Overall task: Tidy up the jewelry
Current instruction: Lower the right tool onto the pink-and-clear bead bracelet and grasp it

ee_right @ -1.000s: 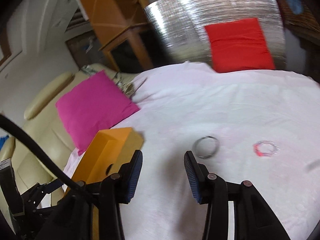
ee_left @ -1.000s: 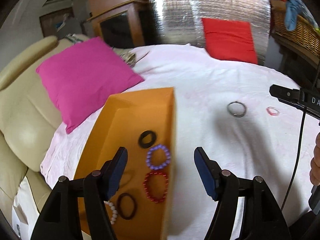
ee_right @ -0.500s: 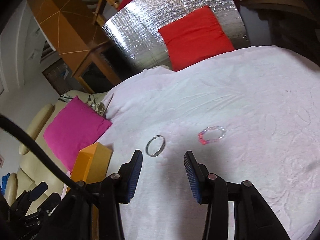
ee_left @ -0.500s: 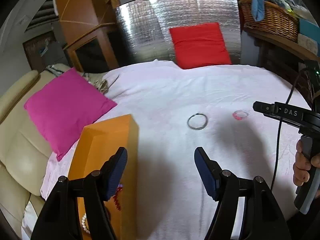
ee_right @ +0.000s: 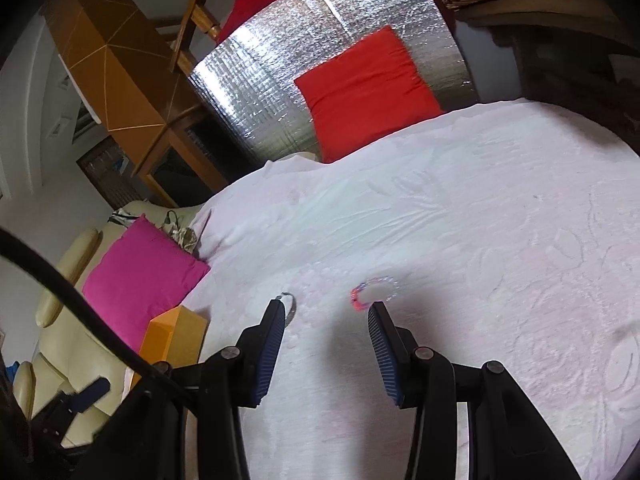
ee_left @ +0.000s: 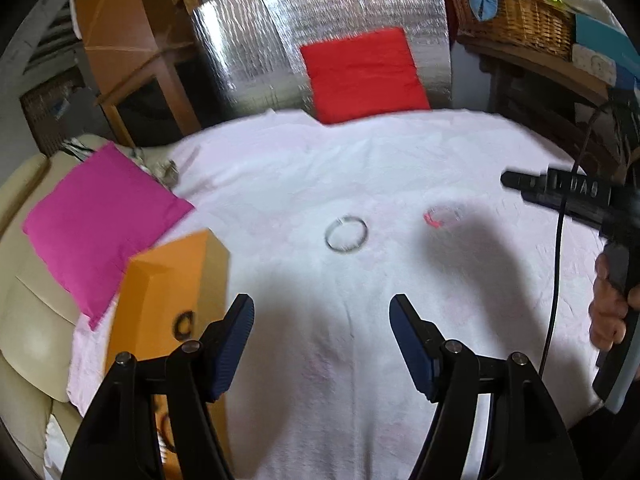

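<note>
A silver bangle (ee_left: 346, 234) and a pink-and-clear beaded bracelet (ee_left: 441, 216) lie on the pale pink bedspread (ee_left: 360, 160). An orange box (ee_left: 172, 280) at the left holds a black ring (ee_left: 183, 325) and other bracelets, mostly hidden behind my left fingers. My left gripper (ee_left: 322, 322) hovers open and empty, nearer than the bangle. My right gripper (ee_right: 326, 312) is open and empty above the cloth; the beaded bracelet (ee_right: 374, 292) lies just beyond its right fingertip, and the bangle (ee_right: 290, 304) peeks out behind its left one. The right gripper and a hand (ee_left: 610, 308) show at the left view's right edge.
A magenta cushion (ee_left: 100, 220) rests on the cream sofa (ee_left: 28, 320) left of the box. A red cushion (ee_left: 360, 76) leans on a silver foil panel (ee_left: 248, 60) at the back. A wicker basket (ee_left: 524, 20) sits on a dark shelf at the right. A black cable (ee_left: 558, 280) hangs by the hand.
Both grippers have swung right, away from the orange box toward the two loose bracelets. The box has slid to the left edge of both views. Neither gripper's opening has changed.
</note>
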{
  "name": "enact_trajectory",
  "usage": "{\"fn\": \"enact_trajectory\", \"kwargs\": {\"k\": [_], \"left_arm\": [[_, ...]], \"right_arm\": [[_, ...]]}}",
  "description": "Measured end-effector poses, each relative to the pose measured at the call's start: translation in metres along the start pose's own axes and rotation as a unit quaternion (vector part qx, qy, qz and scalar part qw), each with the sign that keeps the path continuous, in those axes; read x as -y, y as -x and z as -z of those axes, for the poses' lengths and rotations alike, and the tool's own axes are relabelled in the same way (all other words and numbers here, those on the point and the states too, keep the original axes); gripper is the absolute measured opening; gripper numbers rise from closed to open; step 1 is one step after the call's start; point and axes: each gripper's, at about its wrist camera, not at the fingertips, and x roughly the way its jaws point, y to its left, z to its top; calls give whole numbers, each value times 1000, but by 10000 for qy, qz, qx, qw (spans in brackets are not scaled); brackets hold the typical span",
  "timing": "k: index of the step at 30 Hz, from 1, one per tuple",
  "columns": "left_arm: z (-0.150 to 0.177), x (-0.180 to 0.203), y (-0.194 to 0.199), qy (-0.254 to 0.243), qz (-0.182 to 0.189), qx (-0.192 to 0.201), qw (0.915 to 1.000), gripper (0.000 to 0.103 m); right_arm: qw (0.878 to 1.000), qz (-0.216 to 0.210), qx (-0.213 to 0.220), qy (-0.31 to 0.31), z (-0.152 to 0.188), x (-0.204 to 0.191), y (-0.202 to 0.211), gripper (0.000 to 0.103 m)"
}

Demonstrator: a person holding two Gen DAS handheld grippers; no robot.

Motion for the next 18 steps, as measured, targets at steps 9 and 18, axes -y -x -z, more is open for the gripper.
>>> {"fn": "enact_trajectory", "kwargs": {"k": [9, 18], "left_arm": [[23, 1, -46, 263, 277, -796, 9961, 71], [35, -10, -70, 351, 259, -1105, 9929, 71]], "right_arm": [[9989, 164, -209, -386, -10, 35, -7, 47], [9936, 417, -769, -718, -10, 51, -47, 47]]}}
